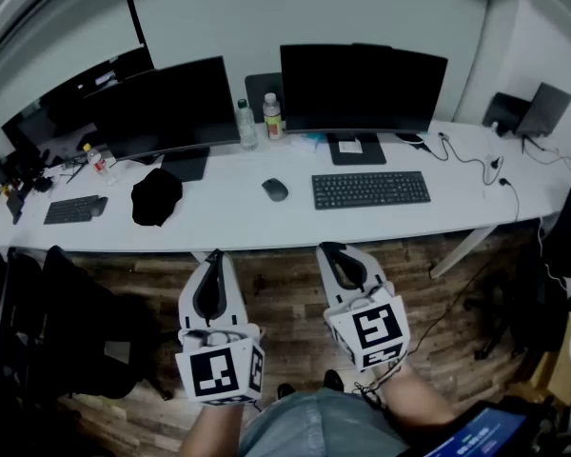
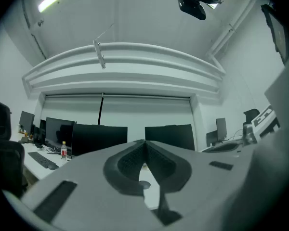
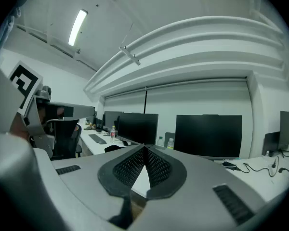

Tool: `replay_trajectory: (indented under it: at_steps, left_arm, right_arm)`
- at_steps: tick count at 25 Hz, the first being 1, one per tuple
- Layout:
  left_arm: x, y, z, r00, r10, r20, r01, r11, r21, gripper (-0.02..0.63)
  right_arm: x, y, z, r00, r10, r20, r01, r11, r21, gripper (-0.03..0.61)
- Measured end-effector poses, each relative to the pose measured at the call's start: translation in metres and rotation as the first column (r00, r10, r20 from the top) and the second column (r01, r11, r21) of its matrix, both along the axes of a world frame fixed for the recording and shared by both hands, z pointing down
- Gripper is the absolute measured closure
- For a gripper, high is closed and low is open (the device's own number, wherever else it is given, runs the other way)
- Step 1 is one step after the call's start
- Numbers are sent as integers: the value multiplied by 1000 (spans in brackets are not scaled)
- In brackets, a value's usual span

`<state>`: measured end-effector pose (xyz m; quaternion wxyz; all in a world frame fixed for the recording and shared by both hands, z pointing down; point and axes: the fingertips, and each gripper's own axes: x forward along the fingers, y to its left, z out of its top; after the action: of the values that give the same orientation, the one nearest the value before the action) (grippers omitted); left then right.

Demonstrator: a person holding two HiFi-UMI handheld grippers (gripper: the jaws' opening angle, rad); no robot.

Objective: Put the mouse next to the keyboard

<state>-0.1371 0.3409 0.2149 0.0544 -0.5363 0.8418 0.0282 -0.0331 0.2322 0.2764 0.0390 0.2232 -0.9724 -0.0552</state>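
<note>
Dark mouse near keyboard; left gripper, right gripper closed empty; desk cut off at left.

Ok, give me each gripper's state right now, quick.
Left gripper: closed, holding nothing.
Right gripper: closed, holding nothing.

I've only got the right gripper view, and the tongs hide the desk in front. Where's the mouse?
Observer: The mouse lies on the desk, left of the keyboard, with a gap between them.
Operator: Anything in that gap?
Observer: No, only bare desk.
Operator: And the left tongs?
Observer: Shut, with nothing between them.
</note>
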Motion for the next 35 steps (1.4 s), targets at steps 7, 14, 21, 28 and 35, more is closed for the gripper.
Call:
replay_trajectory:
  at_steps: [7, 14, 21, 28, 35]
  left_arm:
    - [-4, 15, 3, 1000, 10, -8, -10, 1000, -1, 609]
    - [-16, 36, 10, 999, 45, -3, -45, 999, -8, 609]
    - [-27, 43, 23, 998, 68, -9, -69, 997, -33, 609]
    - [-40, 22, 38, 997, 72, -16, -72, 995, -61, 609]
    - [-55, -41, 60, 995, 92, -28, -95, 988, -122, 609]
  right_arm:
    - [-4, 14, -1, 1000, 7, 4, -7, 1000, -1, 565]
    - [-12, 29, -2, 997, 66, 44, -66, 998, -11, 508]
    - [-21, 34, -3, 995, 86, 46, -86, 996, -5, 482]
    - [-32, 14, 0, 994, 97, 47, -98, 995, 21, 483]
    - [-55, -44, 26, 995, 98, 6, -98, 995, -13, 483]
